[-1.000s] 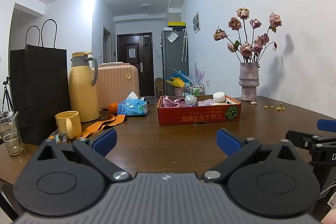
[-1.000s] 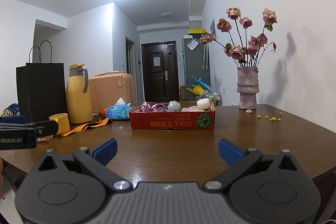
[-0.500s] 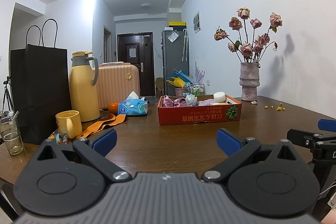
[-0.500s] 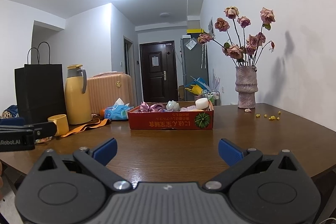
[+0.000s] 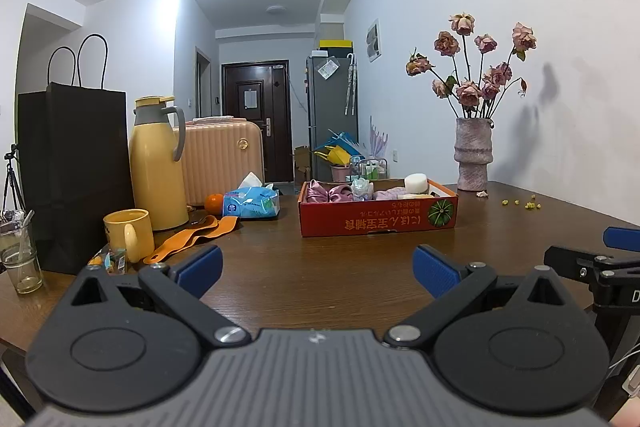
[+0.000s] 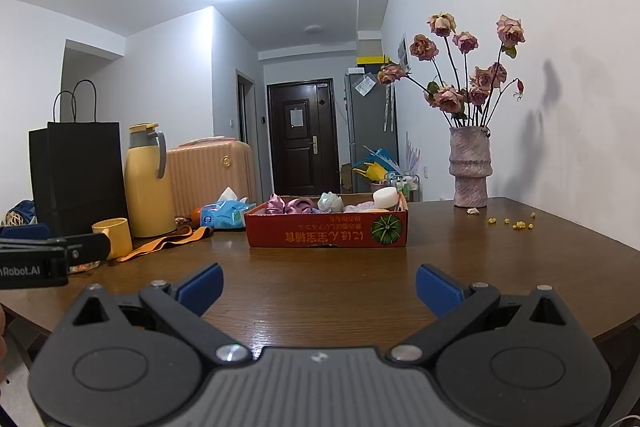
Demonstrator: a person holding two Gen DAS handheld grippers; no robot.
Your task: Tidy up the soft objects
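Tongs left (image 5: pixel 316 267) and right (image 6: pixel 318 285) gape over brown wooden table (image 6: pixel 340 267) near white wall (image 6: pixel 540 47).

The table (image 5: pixel 328 279) is dark brown with a wood grain. The cardboard box (image 5: pixel 378 221) is red with yellow lettering and a green striped pumpkin print. Inside, the satin scrunchies (image 5: pixel 329 191) are mauve-pink and the round sponge (image 5: pixel 416 182) is white. The thermos (image 5: pixel 157 163) is yellow with a grey collar and handle; the mug (image 5: pixel 128 229) is yellow. The paper bag (image 5: pixel 72 167) is black. The tissue pack (image 5: pixel 251 202) is blue. The vase (image 5: pixel 473 153) is mottled pink-grey. Both grippers carry blue pads (image 6: pixel 200 285) on black frames.
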